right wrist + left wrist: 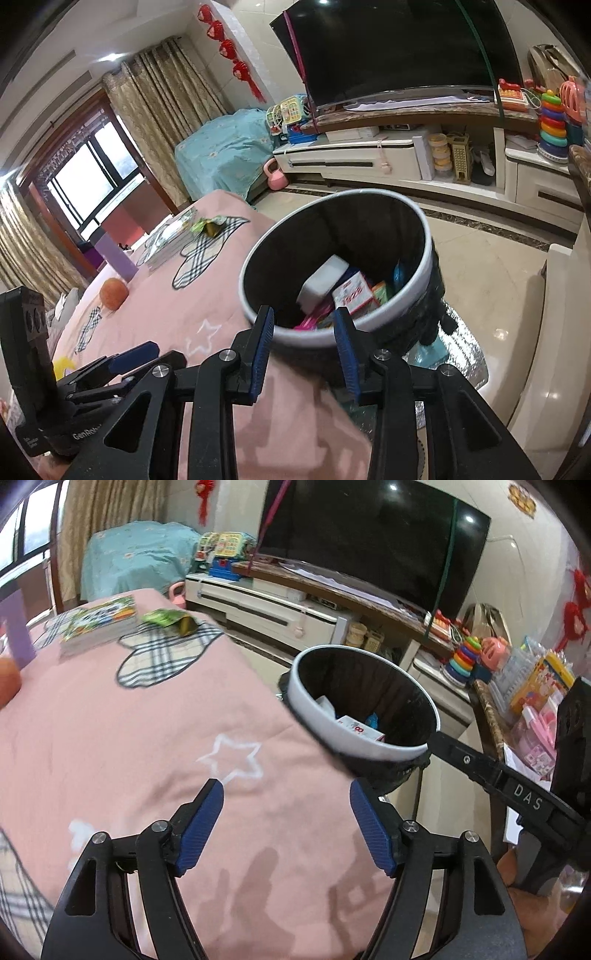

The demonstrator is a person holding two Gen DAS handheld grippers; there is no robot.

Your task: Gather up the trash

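I see the trash bin (338,266), black inside with a white rim, standing just off the corner of the tabletop (155,738) under its pink quilted cover; it already holds a white block (321,282), a red-and-white carton (354,293) and some bright scraps. One piece of litter is left on the cover, a crumpled green wrapper (171,620), lying at the far end right beside a stack of picture books (98,622). Nearer on that side sit an orange ball (113,292) and a purple box (116,258) (both well apart from the wrapper). My left hand-held gripper (286,825) hangs over the bare cover near a white star print, jaws spread wide with nothing between them. My right hand-held gripper (303,341) is at the bin's near rim, jaws partly open; I see no object gripped, and I cannot tell whether the pads touch the rim. Between the left hand-held gripper and the wrapper lies only open quilt. Beyond the bin are the tiled floor (491,258), a low white TV cabinet (369,158) with a dark screen (399,51) above, a ring-stacker toy (553,123), a pink kettlebell (276,177) and a piece of furniture under a teal cloth (221,147).
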